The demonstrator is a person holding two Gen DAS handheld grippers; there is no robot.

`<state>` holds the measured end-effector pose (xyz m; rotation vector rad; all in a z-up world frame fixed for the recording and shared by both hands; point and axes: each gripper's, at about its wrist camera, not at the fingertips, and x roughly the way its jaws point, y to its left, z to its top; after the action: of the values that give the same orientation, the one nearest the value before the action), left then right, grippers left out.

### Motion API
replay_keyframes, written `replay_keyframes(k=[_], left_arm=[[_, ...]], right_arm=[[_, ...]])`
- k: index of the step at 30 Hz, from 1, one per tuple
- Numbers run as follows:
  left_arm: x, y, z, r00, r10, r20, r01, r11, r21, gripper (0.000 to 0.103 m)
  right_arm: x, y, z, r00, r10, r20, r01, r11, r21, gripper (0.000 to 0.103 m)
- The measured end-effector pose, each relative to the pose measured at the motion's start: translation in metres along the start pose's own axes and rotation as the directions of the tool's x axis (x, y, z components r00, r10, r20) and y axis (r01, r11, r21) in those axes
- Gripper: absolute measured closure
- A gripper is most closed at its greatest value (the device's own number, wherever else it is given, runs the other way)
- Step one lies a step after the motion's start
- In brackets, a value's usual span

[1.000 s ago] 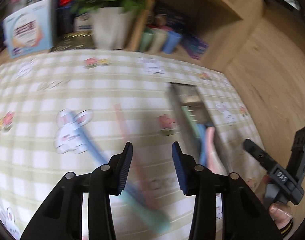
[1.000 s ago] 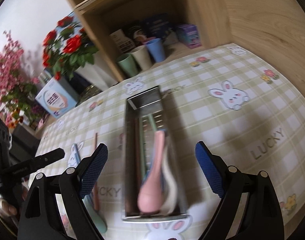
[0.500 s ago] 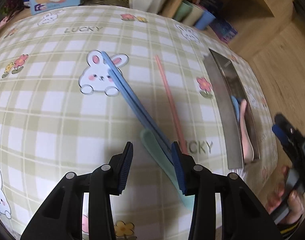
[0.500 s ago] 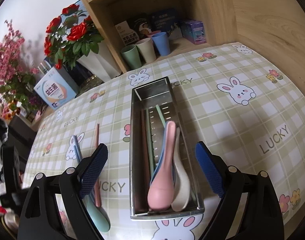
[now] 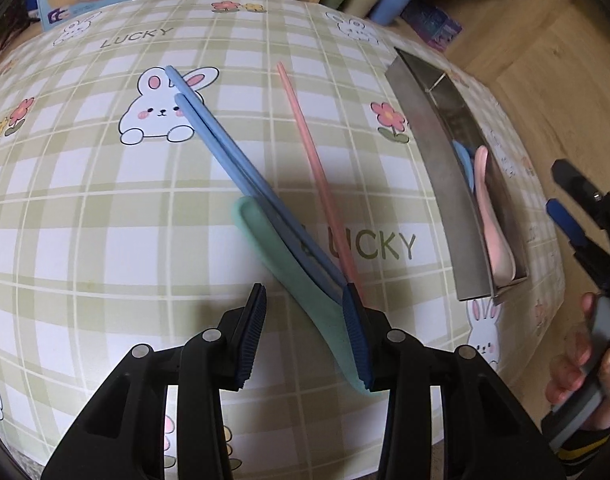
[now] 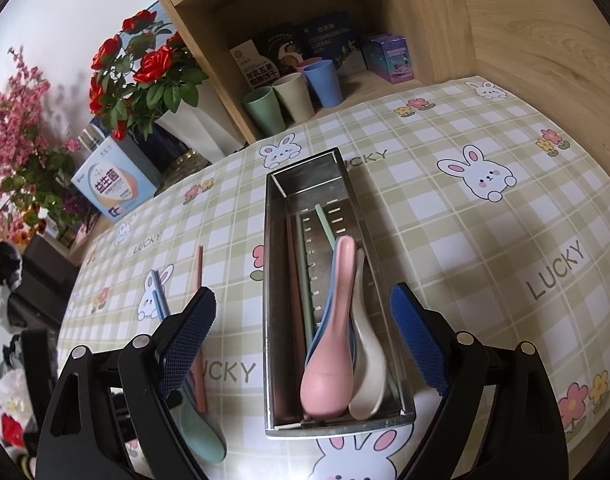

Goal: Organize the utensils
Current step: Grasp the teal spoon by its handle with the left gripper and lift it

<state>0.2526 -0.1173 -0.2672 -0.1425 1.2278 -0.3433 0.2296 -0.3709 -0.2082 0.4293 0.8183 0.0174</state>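
Checked tablecloth (image 5: 105,208) — left tongs (image 5: 305,332) low, agape, beside green spoon (image 5: 281,256).

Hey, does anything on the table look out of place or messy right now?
Yes. Three kinds of utensil lie loose on the tablecloth left of the metal tray: a green spoon, two blue chopsticks resting across it, and one pink chopstick alone. Its likely partner seems to be in the tray already. Nothing looks spilled or broken.
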Motion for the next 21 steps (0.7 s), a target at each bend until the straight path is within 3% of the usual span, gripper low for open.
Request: replay_keyframes(k=[6,15,21], left_arm=[[0.004,-0.011,0.0,0.996,0.089,0.009,-0.09,0.994,0.066,0.065],[0.0,0.005,0.0,0.987,0.163,0.014,-0.164,0.984,0.067,0.065],[-0.003,0.017,0.003,0.989,0.148,0.029,-0.149,0.989,0.027,0.083]], right_arm=[[-0.001,-0.002,0.0,1.0,0.003,0.001,-0.003,1.0,0.008,0.017],[-0.002,-0.002,-0.001,1.0,0.009,-0.001,-0.009,1.0,0.018,0.017],[-0.002,-0.002,-0.001,1.0,0.01,-0.002,-0.01,1.0,0.021,0.017]])
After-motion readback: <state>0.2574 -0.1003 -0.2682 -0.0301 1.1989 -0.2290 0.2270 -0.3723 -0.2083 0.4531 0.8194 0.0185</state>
